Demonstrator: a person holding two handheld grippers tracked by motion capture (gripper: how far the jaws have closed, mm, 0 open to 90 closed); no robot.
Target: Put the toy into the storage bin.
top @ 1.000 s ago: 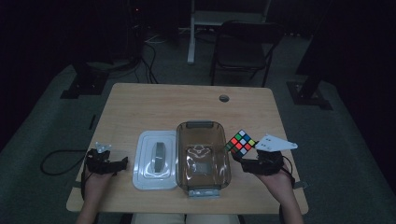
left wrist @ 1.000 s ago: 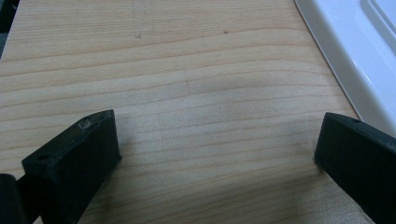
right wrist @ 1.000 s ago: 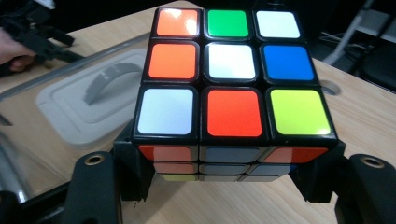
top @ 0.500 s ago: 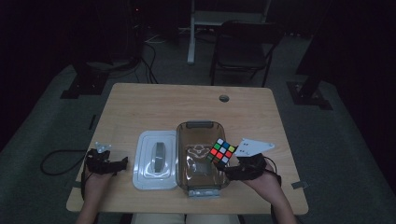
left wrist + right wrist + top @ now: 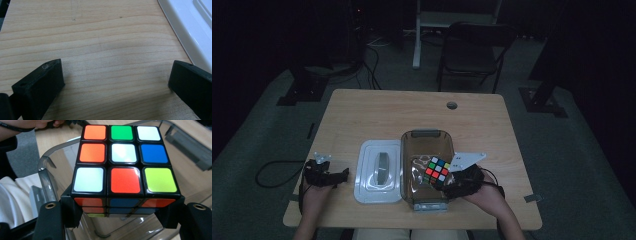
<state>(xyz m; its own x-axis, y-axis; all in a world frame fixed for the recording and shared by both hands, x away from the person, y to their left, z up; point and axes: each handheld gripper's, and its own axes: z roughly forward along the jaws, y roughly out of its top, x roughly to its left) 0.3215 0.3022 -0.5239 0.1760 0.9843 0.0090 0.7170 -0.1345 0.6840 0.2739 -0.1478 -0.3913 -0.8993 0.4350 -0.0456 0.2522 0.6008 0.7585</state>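
Observation:
A scrambled colour cube (image 5: 437, 171) (image 5: 123, 167) hangs over the clear brown plastic box (image 5: 426, 140), with my right gripper (image 5: 447, 183) (image 5: 122, 216) shut on its two sides. In the right gripper view the box's rim (image 5: 50, 152) curves behind and below the cube. The box's white lid (image 5: 379, 170) lies flat on the table just left of the box. My left gripper (image 5: 337, 176) (image 5: 116, 80) rests near the table's front left, jaws wide open over bare wood, and the lid's edge (image 5: 185, 32) shows at its right.
The wooden table (image 5: 412, 112) has a round cable hole (image 5: 452, 105) at the back. A folding chair (image 5: 474, 52) and stand legs are on the dark floor beyond. The person's forearms enter from the front edge.
My right gripper carried the cube leftward from beside the box to over its near half. The left gripper stayed put.

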